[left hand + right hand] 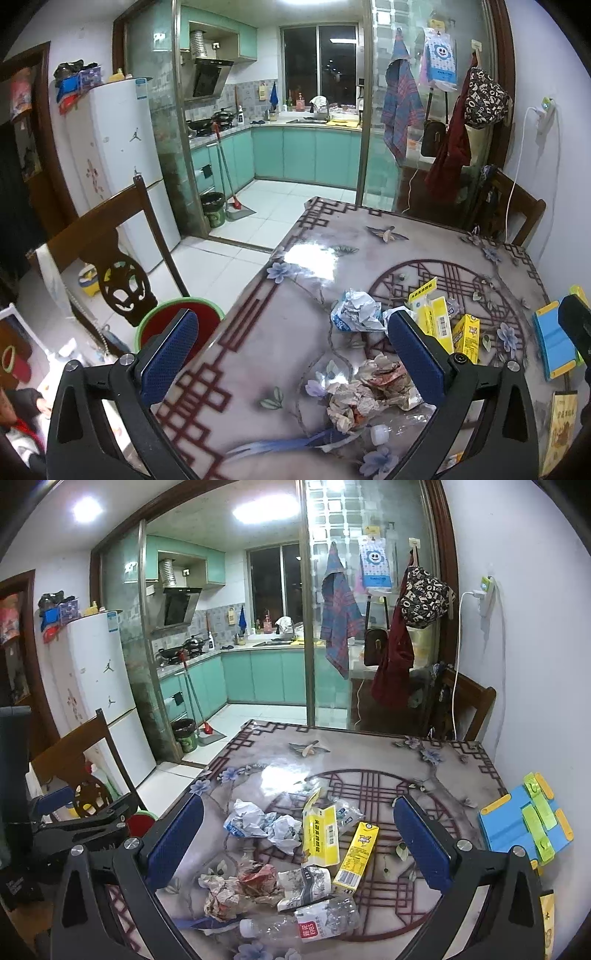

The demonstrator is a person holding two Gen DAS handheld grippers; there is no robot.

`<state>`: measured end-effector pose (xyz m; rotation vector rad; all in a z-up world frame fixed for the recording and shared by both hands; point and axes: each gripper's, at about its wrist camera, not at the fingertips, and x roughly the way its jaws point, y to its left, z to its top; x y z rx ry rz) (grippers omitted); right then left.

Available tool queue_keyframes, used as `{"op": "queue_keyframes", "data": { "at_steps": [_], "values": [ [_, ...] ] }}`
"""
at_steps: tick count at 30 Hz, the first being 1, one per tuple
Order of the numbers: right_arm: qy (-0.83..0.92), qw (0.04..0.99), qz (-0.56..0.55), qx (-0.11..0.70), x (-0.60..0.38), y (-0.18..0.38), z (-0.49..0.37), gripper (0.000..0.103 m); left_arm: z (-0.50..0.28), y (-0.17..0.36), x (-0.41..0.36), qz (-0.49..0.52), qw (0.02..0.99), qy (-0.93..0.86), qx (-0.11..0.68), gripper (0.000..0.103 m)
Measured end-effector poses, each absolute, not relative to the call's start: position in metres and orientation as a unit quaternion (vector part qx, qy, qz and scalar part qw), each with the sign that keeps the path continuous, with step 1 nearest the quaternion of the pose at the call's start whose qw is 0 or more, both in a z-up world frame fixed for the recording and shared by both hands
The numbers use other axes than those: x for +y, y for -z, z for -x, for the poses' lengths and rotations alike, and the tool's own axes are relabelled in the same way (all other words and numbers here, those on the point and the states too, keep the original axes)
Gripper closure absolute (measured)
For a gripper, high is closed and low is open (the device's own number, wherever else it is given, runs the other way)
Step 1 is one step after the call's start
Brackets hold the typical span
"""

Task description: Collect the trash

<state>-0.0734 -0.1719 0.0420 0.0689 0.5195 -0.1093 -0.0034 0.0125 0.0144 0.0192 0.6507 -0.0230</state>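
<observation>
Trash lies in a heap on the patterned table (369, 749): a crumpled white and blue wrapper (247, 821), a yellow packet (320, 836), a yellow carton (358, 854), crumpled brown paper (240, 884) and a clear plastic bottle (306, 919). My right gripper (297, 840) is open above the heap, holding nothing. In the left wrist view the same wrapper (356, 310), carton (466, 338) and brown paper (369, 395) show. My left gripper (291, 354) hovers open over the table's left edge, empty. A green-rimmed red bin (207, 306) stands on the floor beside the table.
A wooden chair (110, 258) stands left of the table, next to a white fridge (118, 155). A blue and yellow-green stand (524, 823) sits at the table's right edge. Another chair (469, 701) and a wall lie to the right. The kitchen doorway lies beyond.
</observation>
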Motion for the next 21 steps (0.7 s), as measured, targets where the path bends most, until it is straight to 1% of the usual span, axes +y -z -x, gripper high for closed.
{"op": "queue_keyframes", "data": {
  "at_steps": [8, 14, 21],
  "values": [
    [0.058, 0.965, -0.027, 0.253, -0.1708, -0.0427, 0.0743, 0.000, 0.0031, -0.0132, 0.0126, -0.010, 0.947, 0.013, 0.321, 0.000],
    [0.046, 0.960, -0.050, 0.272, -0.1754, -0.0387, 0.0707, 0.000, 0.0015, -0.0118, 0.0109, -0.012, 0.947, 0.019, 0.321, 0.000],
    [0.042, 0.959, -0.053, 0.276, -0.1767, -0.0392, 0.0689, 0.000, 0.0009, -0.0121, 0.0091, -0.020, 0.947, 0.013, 0.319, 0.000]
  ]
}}
